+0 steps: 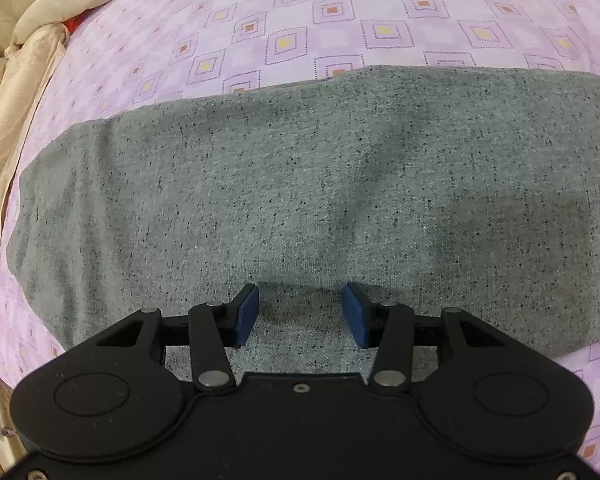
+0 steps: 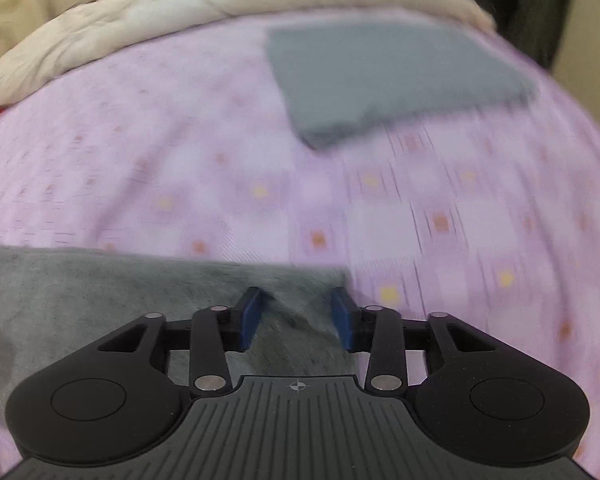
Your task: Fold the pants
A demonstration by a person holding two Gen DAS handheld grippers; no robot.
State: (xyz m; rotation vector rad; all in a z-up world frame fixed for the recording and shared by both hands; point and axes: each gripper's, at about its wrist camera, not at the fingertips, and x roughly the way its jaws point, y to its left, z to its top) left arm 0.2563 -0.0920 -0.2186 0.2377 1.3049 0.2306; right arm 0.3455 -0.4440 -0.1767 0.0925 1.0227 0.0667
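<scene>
In the left wrist view, our left gripper (image 1: 300, 312) hangs over the near edge of the pants (image 1: 300, 184), its blue pads (image 1: 247, 314) apart with grey cloth showing between them and not pinched. The pants lie as a long grey band, long axis running left to right across the middle of the frame, so the fabric spreads ahead of the jaws and to both sides. Beyond it, toward the top, is the pink patterned sheet (image 1: 340, 20); a cream quilt (image 1: 32, 60) bunches at the upper left.

In the right wrist view, blurred, our right gripper (image 2: 296, 316) sits at the right-hand end of the pants (image 2: 80, 300), whose corner reaches just past the right pad. The jaws stand apart; a raised ridge of cloth lies between them, and we judge it not gripped. The garment stretches away toward the lower left. We judge both hands about equally near their end of the near edge.

A folded grey cloth (image 2: 396, 76) lies well apart at upper right on the sheet (image 2: 180, 168), with the quilt (image 2: 180, 12) across the top.
</scene>
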